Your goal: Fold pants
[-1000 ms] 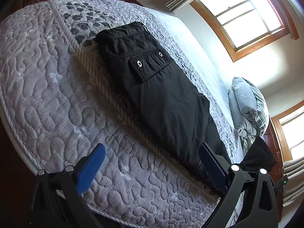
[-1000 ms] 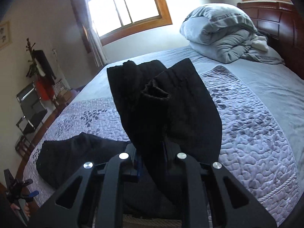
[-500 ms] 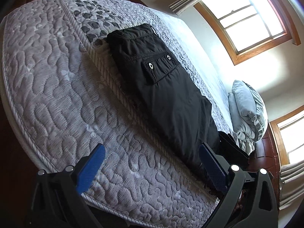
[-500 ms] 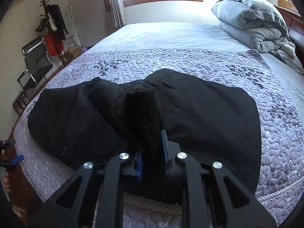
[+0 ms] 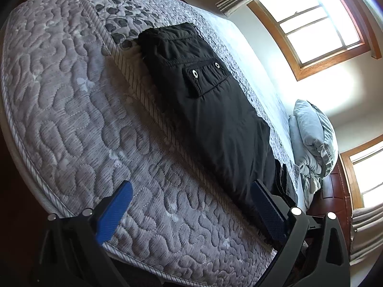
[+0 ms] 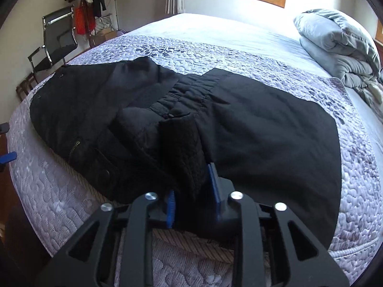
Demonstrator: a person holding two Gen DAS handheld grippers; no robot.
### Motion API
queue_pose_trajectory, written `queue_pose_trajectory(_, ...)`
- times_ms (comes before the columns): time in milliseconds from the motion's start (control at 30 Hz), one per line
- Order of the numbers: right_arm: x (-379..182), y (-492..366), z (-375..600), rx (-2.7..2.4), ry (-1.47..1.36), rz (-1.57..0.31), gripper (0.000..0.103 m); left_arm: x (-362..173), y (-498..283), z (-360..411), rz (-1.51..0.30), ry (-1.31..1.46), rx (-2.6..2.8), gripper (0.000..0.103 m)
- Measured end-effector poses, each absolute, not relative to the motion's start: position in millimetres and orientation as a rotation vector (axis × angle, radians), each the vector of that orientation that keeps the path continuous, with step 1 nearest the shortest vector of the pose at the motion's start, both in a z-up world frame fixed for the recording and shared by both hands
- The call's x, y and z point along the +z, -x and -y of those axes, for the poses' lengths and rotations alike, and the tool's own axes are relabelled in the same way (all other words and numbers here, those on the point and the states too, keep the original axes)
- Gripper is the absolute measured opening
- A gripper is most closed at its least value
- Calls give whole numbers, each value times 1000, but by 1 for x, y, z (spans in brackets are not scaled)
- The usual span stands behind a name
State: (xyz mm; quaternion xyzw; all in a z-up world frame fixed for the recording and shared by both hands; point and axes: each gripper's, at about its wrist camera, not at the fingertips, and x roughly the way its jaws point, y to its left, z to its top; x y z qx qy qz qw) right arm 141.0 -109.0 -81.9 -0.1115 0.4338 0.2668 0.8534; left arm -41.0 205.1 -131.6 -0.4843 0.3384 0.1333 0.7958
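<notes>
Black pants lie on the bed, along its near edge, folded over so the leg ends sit back on the upper part. Waist end with the flap pocket and two metal eyelets points at the far foot corner in the left wrist view.

Right gripper: fingers narrow, and they have just been opening. A thick ribbed fold of the pants is between the blue pads; the right pad looks clear of the cloth, the left one is mostly hidden behind it. I read it as a released grip, with the cloth resting on the bed.

Left gripper: fingers wide, nothing between them, over the quilted bed edge, right finger just beside the pants' near end.

No containers in view. No readable writing or brand marks; only a snap button and a zip on the pants.

Folded grey duvet at the head end of the bed, well apart from the pants.
</notes>
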Motion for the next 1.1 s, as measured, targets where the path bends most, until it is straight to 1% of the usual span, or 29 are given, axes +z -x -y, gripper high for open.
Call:
queue_pose_trajectory(33,-83,-141,110,575,219,-922,42,-132,41,-204,-729,1043,288,99)
queue_pose_trajectory(67,-82,-141,111,601,197,-936,61,-133,40,-204,-731,1046,288,99)
queue_pose_trajectory(133,-79,-136,113,666,136,-956,73,-134,39,-206,-732,1052,288,99)
queue_pose_trajectory(300,-59,-121,118,695,50,-896,72,-135,38,-207,-728,1052,280,99)
queue_pose_trajectory(400,-52,-117,112,668,106,-860,72,-134,36,-207,-728,1051,272,99)
queue_pose_trajectory(500,-56,-121,102,645,156,-868,72,-136,35,-208,-730,1058,267,99)
queue_pose_trajectory(533,-58,-122,100,642,163,-873,70,-137,36,-208,-731,1061,265,99)
queue_pose_trajectory(567,-61,-125,97,640,173,-884,61,-137,36,-208,-733,1063,264,99)
queue_pose_trajectory(633,-69,-130,98,619,179,-911,46,-139,38,-209,-735,1068,270,99)
queue_pose_trajectory(700,-72,-134,103,626,150,-934,42,-142,41,-212,-732,1075,275,99)
queue_pose_trajectory(733,-74,-135,104,636,141,-940,34,-143,41,-213,-732,1078,278,99)
queue_pose_trajectory(767,-72,-134,105,646,139,-940,29,-144,42,-214,-731,1081,282,99)
queue_pose_trajectory(867,-69,-133,108,654,129,-935,21,-148,44,-218,-731,1095,290,99)
queue_pose_trajectory(967,-62,-131,109,672,120,-922,16,-152,46,-220,-732,1105,289,99)
queue_pose_trajectory(1100,-45,-128,110,704,96,-897,16,-153,48,-219,-733,1100,288,99)
